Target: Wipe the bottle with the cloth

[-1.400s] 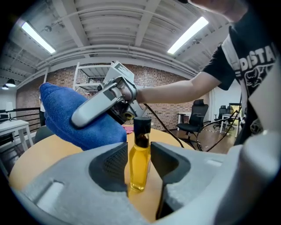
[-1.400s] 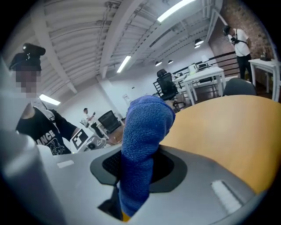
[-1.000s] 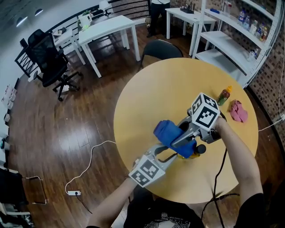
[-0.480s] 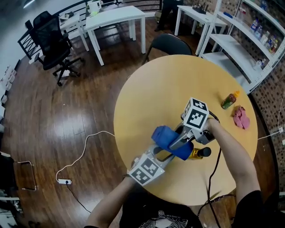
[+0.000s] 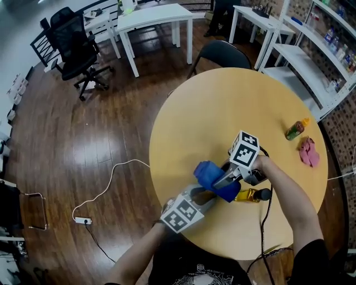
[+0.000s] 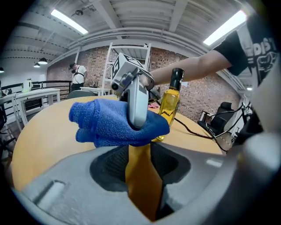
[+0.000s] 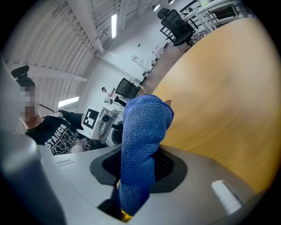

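Above table [image 5: 222, 111], cloth [image 5: 211, 175] between right fingers [image 6: 138, 103] apparently touches bottle [image 5: 250, 195].

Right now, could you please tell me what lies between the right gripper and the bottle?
The blue cloth: in the left gripper view the right gripper clamps it where it wraps the bottle.

A round wooden table [image 5: 222, 106] stands on a dark, glossy plank floor [image 5: 67, 150]. A dark chair [image 5: 219, 55] is pushed against its far edge. Farther back stand a white rectangular table [image 5: 156, 15] and a black office chair [image 5: 75, 42] on castors. White shelving [image 5: 300, 55] runs along a brick wall [image 5: 342, 114] on the right. A white cable [image 5: 114, 178] trails across the floor to a power strip [image 5: 82, 220]. Fluorescent tubes [image 6: 68, 21] light a white beamed ceiling [image 6: 131, 17].
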Demonstrator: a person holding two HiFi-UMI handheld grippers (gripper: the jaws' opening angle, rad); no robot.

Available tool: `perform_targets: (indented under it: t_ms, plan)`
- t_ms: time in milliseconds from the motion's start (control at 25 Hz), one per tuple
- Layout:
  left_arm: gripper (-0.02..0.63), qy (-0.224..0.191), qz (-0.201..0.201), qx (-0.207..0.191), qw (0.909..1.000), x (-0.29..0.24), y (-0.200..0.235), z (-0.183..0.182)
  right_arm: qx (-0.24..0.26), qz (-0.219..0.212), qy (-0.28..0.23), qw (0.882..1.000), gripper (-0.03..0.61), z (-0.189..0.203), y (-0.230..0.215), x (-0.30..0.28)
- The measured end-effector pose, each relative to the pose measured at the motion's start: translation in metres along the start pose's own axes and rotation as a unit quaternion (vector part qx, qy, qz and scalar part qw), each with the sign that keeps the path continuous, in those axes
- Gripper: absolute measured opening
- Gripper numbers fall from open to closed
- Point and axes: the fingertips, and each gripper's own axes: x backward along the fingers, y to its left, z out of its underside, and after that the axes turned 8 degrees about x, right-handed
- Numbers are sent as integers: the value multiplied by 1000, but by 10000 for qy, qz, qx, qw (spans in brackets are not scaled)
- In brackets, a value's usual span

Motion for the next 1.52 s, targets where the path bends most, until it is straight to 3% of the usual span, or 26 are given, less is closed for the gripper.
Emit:
perform_targets:
  t_ms: [160,360,720,840,1000,1120,1200,1280,1520]
  plan:
    - [155,78,-102,-3,9999,-19,-9,-4,72,-49,-41,10000,132,26,-6,11]
    - [155,98,-139,-57,9998,-22,-11,-11,-78,-97,-291,9995,133,28,-7,20]
    - [155,-14,-202,102,9997,-9,2,1,-94,-165,-772,9968,133,11,-14,7]
    - [155,-238,-214,216,9993,3,5,-3,87,194,-1305,9912,132,-11,-18,31]
    - [155,-532,1,13,9986,10,-7,-28,371,1161,-2466,9614,132,-48,-13,100]
    - [156,-807,369,-267,9957,11,-28,-52,479,1917,-2967,9343,132,-53,0,137]
    - [160,-961,608,-491,9923,10,-43,-67,437,2432,-3149,9164,132,-47,7,156]
    - [208,-974,785,-765,9892,3,-56,-77,362,2830,-3356,8978,132,-36,17,173]
    - [259,-847,1291,-1220,9804,-23,-88,-90,23,3561,-4207,8344,132,22,67,206]
